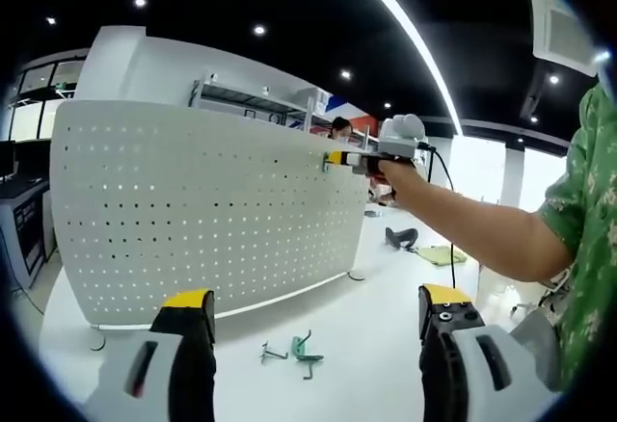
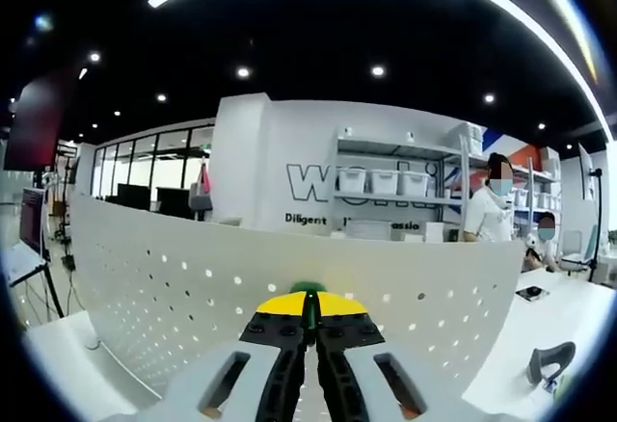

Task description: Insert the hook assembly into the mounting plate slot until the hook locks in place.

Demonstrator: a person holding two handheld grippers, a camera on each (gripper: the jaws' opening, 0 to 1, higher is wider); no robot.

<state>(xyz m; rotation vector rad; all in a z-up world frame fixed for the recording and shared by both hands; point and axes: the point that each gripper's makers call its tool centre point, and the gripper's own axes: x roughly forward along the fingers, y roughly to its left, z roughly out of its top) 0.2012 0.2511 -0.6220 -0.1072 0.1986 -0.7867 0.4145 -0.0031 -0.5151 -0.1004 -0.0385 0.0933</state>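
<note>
Setting: open-plan lab or workshop floor, indoor. Evidence: black ceiling with recessed spotlights and a long curved light strip (image 1: 405, 32), upper centre of the left gripper view; white worktable (image 1: 386, 335) carrying a perforated white panel (image 1: 202, 210); metal shelving with storage bins (image 2: 386, 183), centre right of the right gripper view; wall lettering (image 2: 313, 183) beside it; glass-walled rooms (image 2: 145, 191) at left

white table (image 1: 386, 330) with upright pegboard (image 1: 212, 210), green hooks (image 1: 301, 350)
</note>
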